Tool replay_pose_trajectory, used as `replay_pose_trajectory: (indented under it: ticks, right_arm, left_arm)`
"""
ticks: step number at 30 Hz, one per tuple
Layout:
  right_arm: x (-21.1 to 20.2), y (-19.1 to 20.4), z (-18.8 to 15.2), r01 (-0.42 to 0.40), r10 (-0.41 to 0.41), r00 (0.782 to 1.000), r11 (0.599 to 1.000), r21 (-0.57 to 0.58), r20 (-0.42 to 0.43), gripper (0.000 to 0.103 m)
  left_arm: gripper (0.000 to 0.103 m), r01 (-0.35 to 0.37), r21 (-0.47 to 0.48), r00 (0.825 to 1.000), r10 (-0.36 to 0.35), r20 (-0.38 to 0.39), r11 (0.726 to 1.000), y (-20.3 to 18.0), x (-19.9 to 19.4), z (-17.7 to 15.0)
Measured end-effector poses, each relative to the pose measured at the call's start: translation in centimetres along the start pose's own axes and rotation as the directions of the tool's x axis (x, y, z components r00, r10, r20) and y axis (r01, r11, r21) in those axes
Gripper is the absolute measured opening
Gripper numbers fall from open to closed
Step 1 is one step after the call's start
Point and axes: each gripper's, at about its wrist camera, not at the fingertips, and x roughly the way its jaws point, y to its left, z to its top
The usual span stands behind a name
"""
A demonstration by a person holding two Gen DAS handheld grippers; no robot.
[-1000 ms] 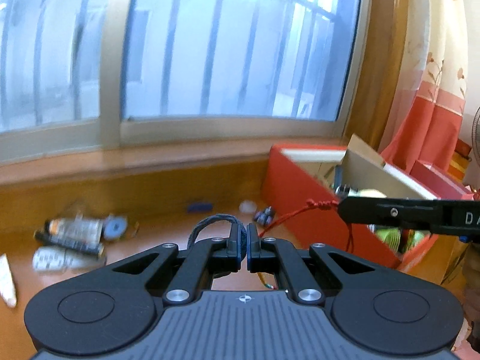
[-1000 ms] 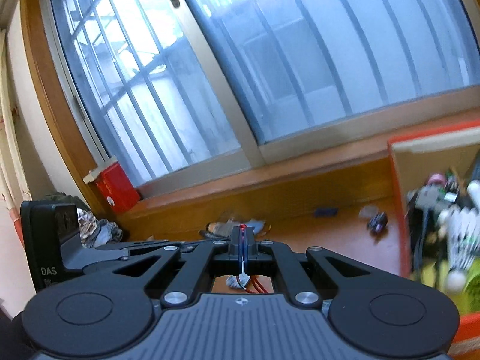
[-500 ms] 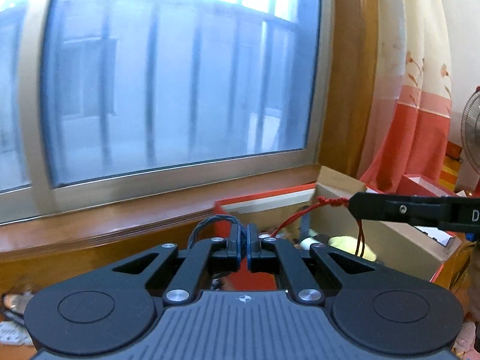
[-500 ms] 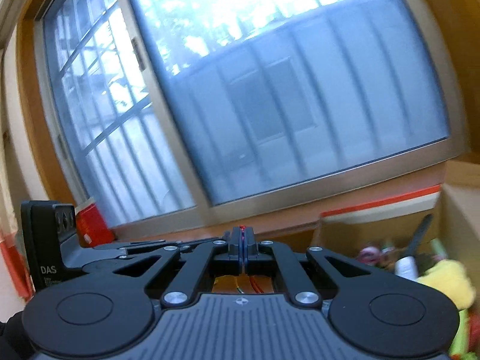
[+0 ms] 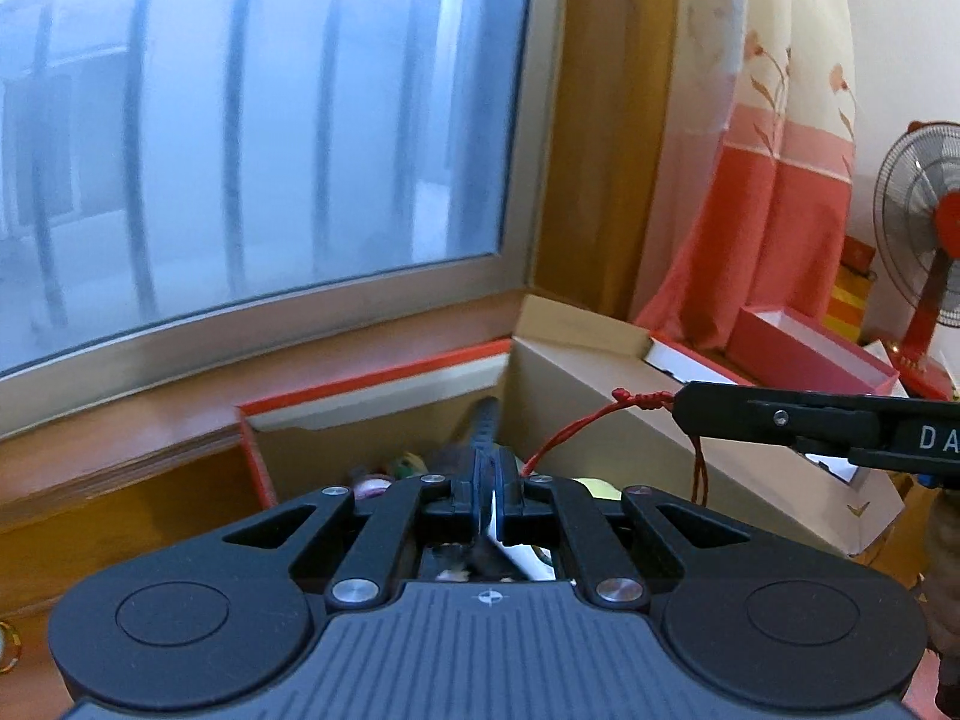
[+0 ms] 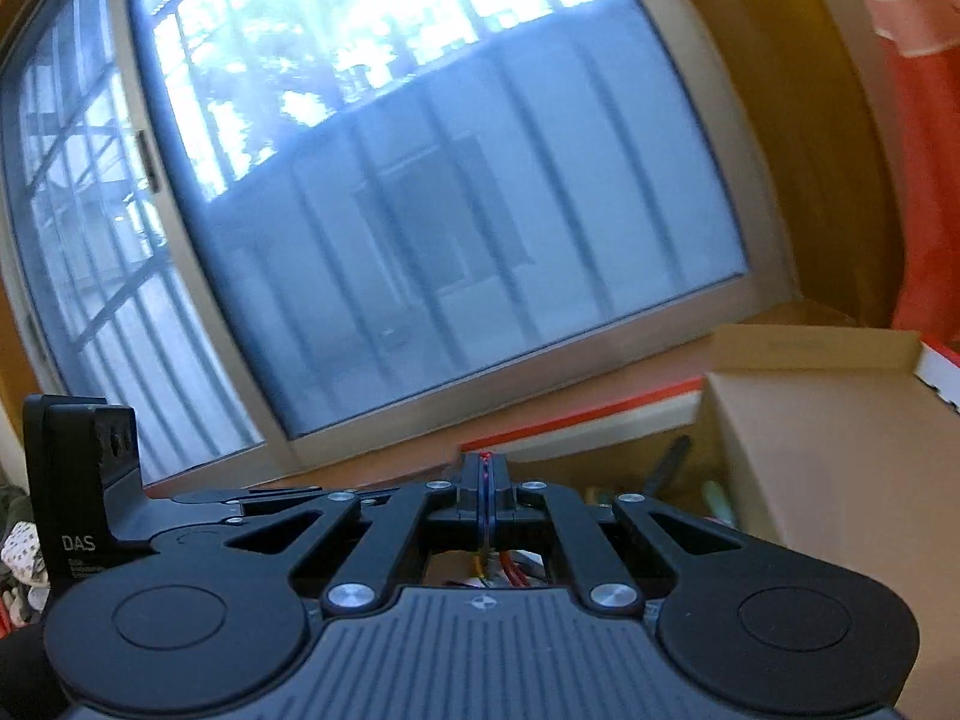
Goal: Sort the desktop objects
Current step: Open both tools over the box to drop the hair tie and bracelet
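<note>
My left gripper (image 5: 491, 468) is shut on a dark cord; only a blurred bit of it shows between the tips. My right gripper (image 6: 486, 471) is shut on a thin red string (image 6: 486, 456). In the left wrist view the right gripper (image 5: 696, 405) comes in from the right, and the red string (image 5: 570, 432) runs from its tip down toward my left fingers. Both grippers are held over an open red-rimmed cardboard box (image 5: 384, 375) that holds several small items. The box also shows in the right wrist view (image 6: 576, 420).
A window and a wooden sill (image 5: 120, 438) run behind the box. A red and cream curtain (image 5: 762, 180), a fan (image 5: 924, 222) and a pink box (image 5: 804, 354) are at the right. The left gripper's body (image 6: 78, 480) shows at the left of the right wrist view.
Both grippers have swung right from the desk with its scattered items to above the open box, still holding the cord and the string. The dark cord loop above the left tips is out of sight.
</note>
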Motion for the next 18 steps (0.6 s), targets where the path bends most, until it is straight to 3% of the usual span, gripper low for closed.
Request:
replay_pose_trajectory:
  ticks: [4,6,10,13,18]
  right_arm:
    - [-0.1,-2.0,-0.4,0.025,-0.025,1.0,1.0,0.015,-0.005,0.003]
    - [-0.6,-3.3,-0.8,0.032,-0.032,0.999,0.999,0.022,-0.007,0.009]
    - [-0.5,-3.8,-1.1,0.058,-0.058,0.998,0.998,0.014,-0.011,0.013]
    - [-0.4,-3.8,-1.2,0.059,-0.059,0.998,0.998,0.005,-0.018,0.025]
    - [-0.4,-3.2,-1.4,0.056,-0.056,0.998,0.998,-0.017,-0.024,0.033]
  left_arm:
    - [0.013,0.005,0.004,1.0,-0.005,-0.017,1.0,-0.9,1.2,-0.1]
    - [0.016,0.0,0.0,1.0,0.001,-0.02,1.0,-1.0,1.4,-0.1]
    - [0.029,-0.01,-0.011,1.0,0.01,-0.02,1.0,-1.1,1.2,-0.2]
    - [0.037,-0.021,-0.017,1.0,0.021,-0.017,1.0,-1.1,0.8,-0.4]
    - [0.051,-0.045,-0.039,0.999,0.045,-0.008,0.998,-0.9,-0.3,-0.9]
